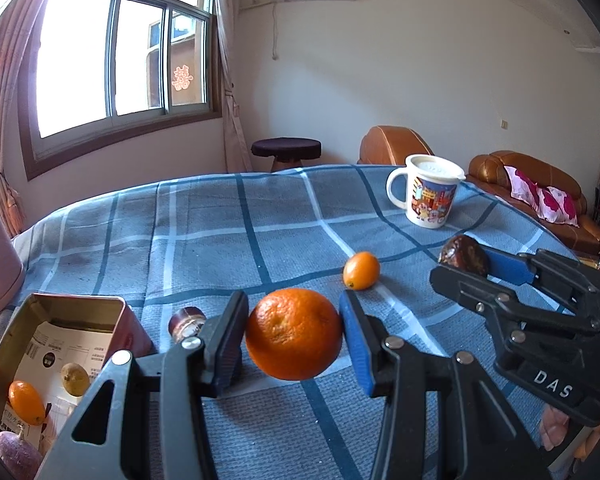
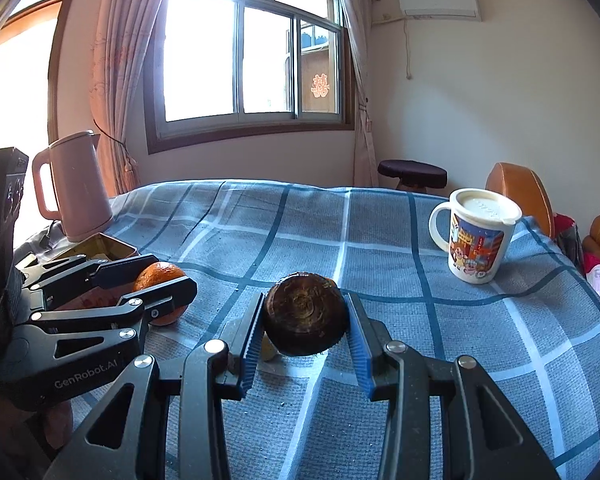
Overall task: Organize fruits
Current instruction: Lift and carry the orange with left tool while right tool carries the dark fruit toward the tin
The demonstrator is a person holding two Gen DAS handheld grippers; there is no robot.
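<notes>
**Both tongs loaded, tin part full**

Left tongs (image 1: 294, 334) are clamped on an orange (image 1: 294, 333), pads pressing it from both sides, and it hangs clear above the cloth (image 1: 204, 232). Right tongs (image 2: 305, 328) are squeezed around a dark brown round fruit (image 2: 305, 314), rough skin, can't say what kind exactly. That one's lifted off the cloth too, far as I can tell.

From the left camera, the open tin (image 1: 76, 300) sits down at the lower left, just beside the left tongs. Inside it: a small orange oval fruit (image 1: 26, 402), a yellowish one (image 1: 75, 379), and a purplish one (image 1: 18, 456) at the near corner, all lying on printed paper. A small dark jar (image 1: 187, 322) lies on the cloth right next to the tin.

One kumquat (image 1: 361, 270) sits loose on the cloth, just past the orange, between the two tongs.

Further back there's a lidded cartoon mug (image 1: 426, 196) on the right side, and a pink kettle (image 2: 74, 184) at the far left, behind the tin.
</notes>
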